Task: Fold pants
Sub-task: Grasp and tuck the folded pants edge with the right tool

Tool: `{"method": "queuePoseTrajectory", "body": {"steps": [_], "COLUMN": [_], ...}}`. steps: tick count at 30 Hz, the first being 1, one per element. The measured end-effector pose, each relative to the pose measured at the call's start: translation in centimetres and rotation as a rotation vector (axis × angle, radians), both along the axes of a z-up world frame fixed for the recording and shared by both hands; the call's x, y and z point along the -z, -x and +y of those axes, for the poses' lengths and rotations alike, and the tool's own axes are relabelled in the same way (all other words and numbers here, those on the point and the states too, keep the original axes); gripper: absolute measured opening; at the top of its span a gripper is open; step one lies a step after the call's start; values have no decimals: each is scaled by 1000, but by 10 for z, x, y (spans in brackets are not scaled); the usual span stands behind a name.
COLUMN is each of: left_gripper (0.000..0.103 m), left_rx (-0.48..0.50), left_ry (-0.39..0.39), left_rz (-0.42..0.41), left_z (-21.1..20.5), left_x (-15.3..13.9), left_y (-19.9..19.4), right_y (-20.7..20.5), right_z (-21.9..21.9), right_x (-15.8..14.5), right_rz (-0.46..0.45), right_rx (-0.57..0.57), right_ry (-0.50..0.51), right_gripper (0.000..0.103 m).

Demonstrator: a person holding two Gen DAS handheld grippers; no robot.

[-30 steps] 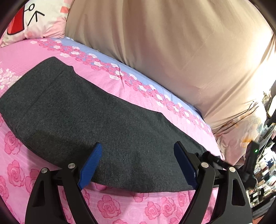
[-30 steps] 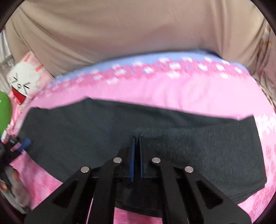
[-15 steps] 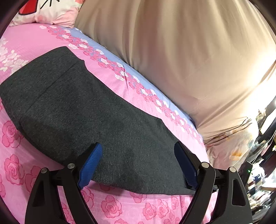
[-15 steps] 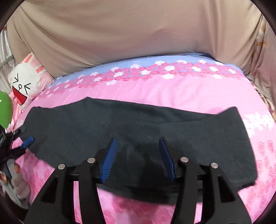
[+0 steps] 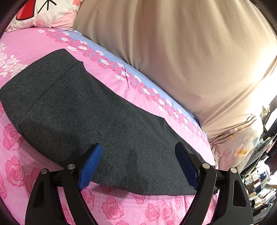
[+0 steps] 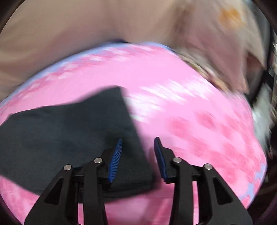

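Lying flat across a pink rose-printed bed sheet [image 5: 110, 207], the dark grey felt-like pants [image 5: 90, 121] run as one long strip from about ten o'clock down to four o'clock in the left wrist view. Their far edge sits near the sheet's pale blue border band [image 5: 138, 76], which is trimmed with pink and white roses, and a beige draped cloth [image 5: 181, 52] rises behind it. At eleven o'clock a white cartoon-face pillow [image 5: 48, 12] lies at the end of the bed.

The left gripper [image 5: 138, 166] hangs over the near hem of the pants with its black arms spread wide, blue ribbed pads [image 5: 90, 167] well apart and nothing between them. Dark fabric fills most of the gap between the pads.

The right wrist view is heavily smeared by motion blur. There the pants [image 6: 65, 135] occupy the field from nine o'clock to the centre, ending in a squared corner near twelve o'clock. The right gripper [image 6: 138, 155] is also parted, though less widely; its left pad [image 6: 115, 159] is over the grey cloth and its right pad over bare pink sheet [image 6: 199, 112], with the pants' end edge running between them. Whether either pad touches the fabric cannot be told.
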State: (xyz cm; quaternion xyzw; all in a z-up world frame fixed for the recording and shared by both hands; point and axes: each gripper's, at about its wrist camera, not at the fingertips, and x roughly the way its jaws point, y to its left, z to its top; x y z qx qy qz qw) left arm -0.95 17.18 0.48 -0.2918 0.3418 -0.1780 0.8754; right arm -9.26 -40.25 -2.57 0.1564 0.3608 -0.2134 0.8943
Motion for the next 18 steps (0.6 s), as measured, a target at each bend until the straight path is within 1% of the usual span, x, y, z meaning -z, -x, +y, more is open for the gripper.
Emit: {"method": "queuePoseTrajectory", "body": {"steps": [2, 3, 4, 5, 6, 7, 8, 9, 11, 13, 14, 16, 17, 18], "left_gripper": [83, 83, 83, 83, 83, 83, 83, 83, 83, 83, 83, 83, 83, 83], "left_rx": [-3, -3, -4, -6, -7, -11, -13, -15, -19, -21, -21, -18, -17, -14], "left_ry": [-13, -17, -22, -26, -30, -33, -35, -35, -31, -24, -19, -13, -11, -8], "left_rz": [1, 2, 3, 3, 3, 3, 4, 4, 3, 0, -1, -3, -3, -4], "left_z": [-2, -2, -2, -3, -3, -4, -4, -3, -2, 0, 0, 1, 1, 1], "left_x": [0, 0, 0, 0, 0, 0, 0, 1, 1, 1, 1, 2, 2, 2], "left_y": [0, -1, -1, -1, -1, -1, -2, -2, -1, 0, 0, 2, 1, 2], "right_y": [12, 12, 9, 4, -3, -13, -24, -34, -57, -76, -85, -95, -100, -98], "right_z": [6, 15, 28, 48, 67, 91, 119, 140, 174, 186, 189, 190, 188, 184], "right_x": [-14, -21, -25, -29, -29, -28, -25, -19, -5, 7, 11, 8, 5, 0], "right_rz": [-61, -79, -97, -114, -114, -102, -77, -52, 3, 40, 43, 41, 38, 24], "right_rx": [9, -24, -77, -162, -233, -313, -394, -449, -509, -517, -498, -467, -460, -461], "right_ry": [12, -1, -28, -68, -91, -101, -84, -62, -6, 29, 62, 109, 93, 63], "right_gripper": [39, 39, 39, 41, 44, 45, 45, 45, 45, 45, 42, 23, 7, 7]}}
